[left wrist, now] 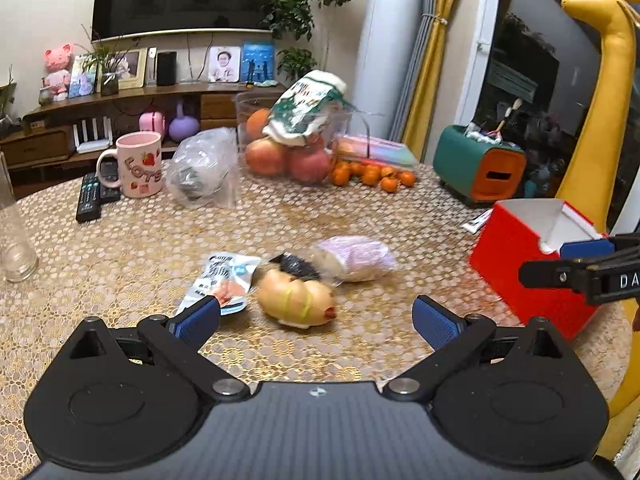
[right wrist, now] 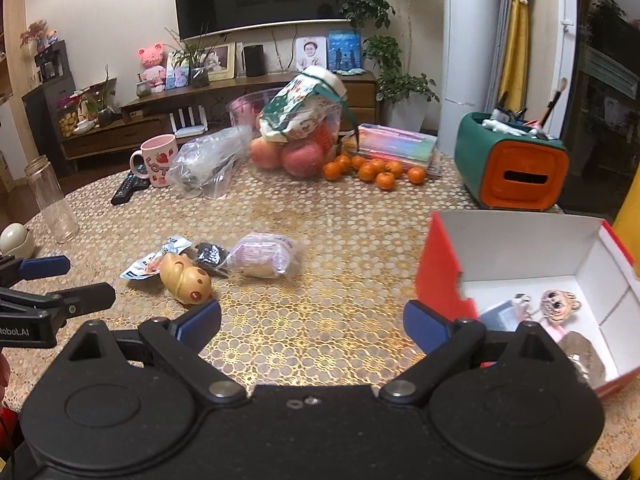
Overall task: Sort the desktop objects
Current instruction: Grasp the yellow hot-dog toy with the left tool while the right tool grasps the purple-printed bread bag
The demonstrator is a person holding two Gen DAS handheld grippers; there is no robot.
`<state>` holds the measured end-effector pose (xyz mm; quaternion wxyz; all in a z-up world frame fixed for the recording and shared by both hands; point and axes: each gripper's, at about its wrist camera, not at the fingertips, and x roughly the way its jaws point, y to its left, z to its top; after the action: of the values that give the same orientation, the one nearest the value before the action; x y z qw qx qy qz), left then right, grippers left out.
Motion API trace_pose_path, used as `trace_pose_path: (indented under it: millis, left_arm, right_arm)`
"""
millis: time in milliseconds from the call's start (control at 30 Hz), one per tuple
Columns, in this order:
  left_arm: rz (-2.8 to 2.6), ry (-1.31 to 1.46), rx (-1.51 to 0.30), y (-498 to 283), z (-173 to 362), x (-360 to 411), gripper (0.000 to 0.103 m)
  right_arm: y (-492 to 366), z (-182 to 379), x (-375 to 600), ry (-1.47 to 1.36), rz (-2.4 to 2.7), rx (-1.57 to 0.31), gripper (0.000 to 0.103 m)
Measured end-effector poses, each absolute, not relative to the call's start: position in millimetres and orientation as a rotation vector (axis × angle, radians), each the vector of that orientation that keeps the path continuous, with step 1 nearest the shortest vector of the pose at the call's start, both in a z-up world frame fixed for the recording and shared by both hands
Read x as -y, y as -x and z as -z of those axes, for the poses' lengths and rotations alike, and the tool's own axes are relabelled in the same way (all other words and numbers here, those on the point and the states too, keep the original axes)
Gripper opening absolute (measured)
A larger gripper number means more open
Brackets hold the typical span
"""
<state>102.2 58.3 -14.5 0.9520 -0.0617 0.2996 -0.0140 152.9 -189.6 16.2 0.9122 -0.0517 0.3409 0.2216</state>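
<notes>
Left wrist view: my left gripper (left wrist: pixel 316 314) has jaws spread wide, nothing between them, hovering low over the lace-patterned table (left wrist: pixel 140 248). Just ahead of the fingers sits a cluster of small items: tan bread-shaped toy (left wrist: pixel 296 298), a white-and-blue snack packet (left wrist: pixel 224 280) to its left, a small black packet (left wrist: pixel 296 266) behind it, and a purple-printed wrapped bun (left wrist: pixel 354 258) to the right of that. The toy touches or overlaps the black packet; I can't tell which.

Red box (left wrist: pixel 528 264) sits open at the table's right edge, well apart from the cluster. My right gripper (left wrist: pixel 576 260) shows at the right frame edge, in front of that box.

Right wrist view: right gripper (right wrist: pixel 312 322) also has jaws spread, empty. Its right finger is just beside the red box's (right wrist: pixel 438 276) near corner. Inside the box, on the white floor: a small cartoon-animal charm (right wrist: pixel 556 304) and a bluish card or packet (right wrist: pixel 500 316), partly hidden by the gripper body. Same cluster lies left of centre: toy (right wrist: pixel 186 278), snack packet (right wrist: pixel 154 264), black packet (right wrist: pixel 212 258), bun (right wrist: pixel 262 258). Left gripper (right wrist: pixel 60 280) enters at the left edge.

Far side of the table: pink mug (right wrist: pixel 158 160), remote (right wrist: pixel 126 188), clear plastic bag (right wrist: pixel 208 164), apples (right wrist: pixel 288 154), mandarins (right wrist: pixel 374 170), green-orange pen holder (right wrist: pixel 512 160), and an empty glass jar (right wrist: pixel 52 200) at left.
</notes>
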Motion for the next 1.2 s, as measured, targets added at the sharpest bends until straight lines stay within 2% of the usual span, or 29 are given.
trace_pose_path:
  millis: [400,1200]
  left_arm:
    - [0.076,0.067,-0.643,-140,50,-63,0.103]
    - [0.077,-0.016,-0.658,-197,89,-56,0.102]
  right_arm:
    - [-203,9,142,0.134,-0.49,-0.744,0.097]
    - [-291,69,73,0.122,-0.479,-0.855,0.097]
